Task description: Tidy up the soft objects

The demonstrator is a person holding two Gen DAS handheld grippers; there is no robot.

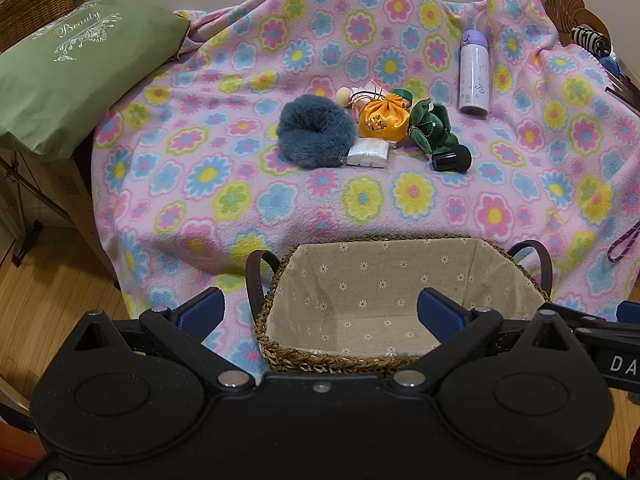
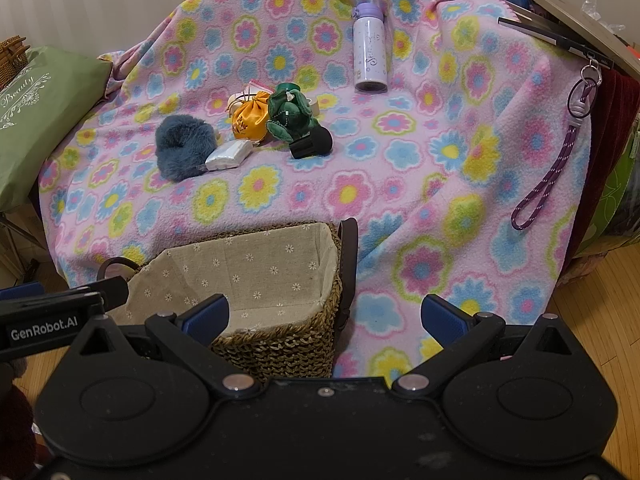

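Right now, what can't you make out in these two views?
- Basket floor: left wrist view, hidden by the near rim and the left gripper.
- Small items behind the orange pouch: both views, covered by pouch and green plush.
- Bottle lettering: too small.
- Right gripper: open, empty.

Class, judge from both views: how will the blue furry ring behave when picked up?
The blue furry ring looks plush and thick, so it probably squashes under a pinch. It likely sags floppily and seems light for its bulk. Lying flat on the fleece blanket, it seems unlikely to roll.
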